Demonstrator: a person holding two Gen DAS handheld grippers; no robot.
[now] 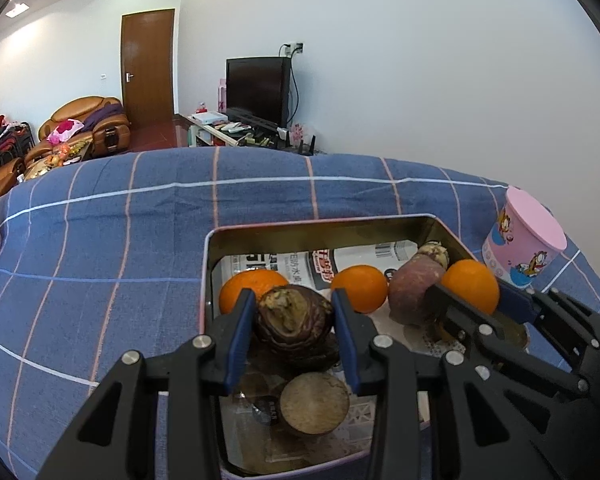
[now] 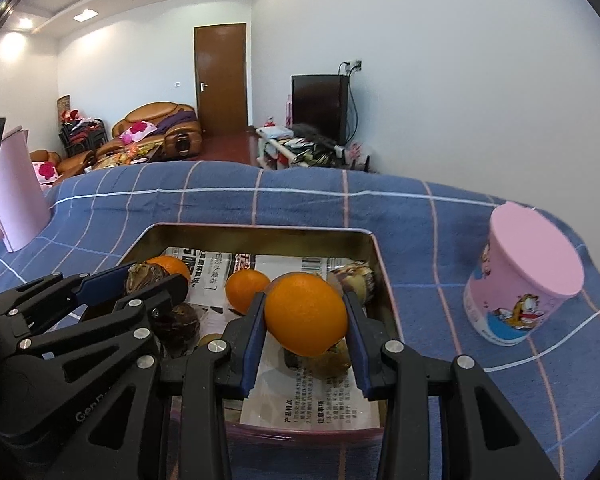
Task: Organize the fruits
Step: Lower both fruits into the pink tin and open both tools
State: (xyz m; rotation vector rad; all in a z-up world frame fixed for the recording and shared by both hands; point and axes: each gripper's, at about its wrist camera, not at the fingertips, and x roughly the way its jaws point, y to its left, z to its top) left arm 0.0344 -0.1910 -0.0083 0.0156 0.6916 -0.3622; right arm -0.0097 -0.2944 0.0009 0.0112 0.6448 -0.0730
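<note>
The left gripper (image 1: 294, 320) clamps a dark purple tuber (image 1: 294, 316) just above the tin tray (image 1: 210, 280); the right gripper (image 2: 306, 316) clamps an orange (image 2: 306, 314) over the tray's right side. Two oranges (image 1: 359, 288) and more tubers still lie mixed inside the tray. A pink cup (image 2: 524, 284) stands right of the tray, apart from it. Sorting seems barely begun.

A home living room: leather sofa (image 2: 156, 128), television (image 1: 256, 90) on a low stand, wooden door (image 2: 220, 78).
</note>
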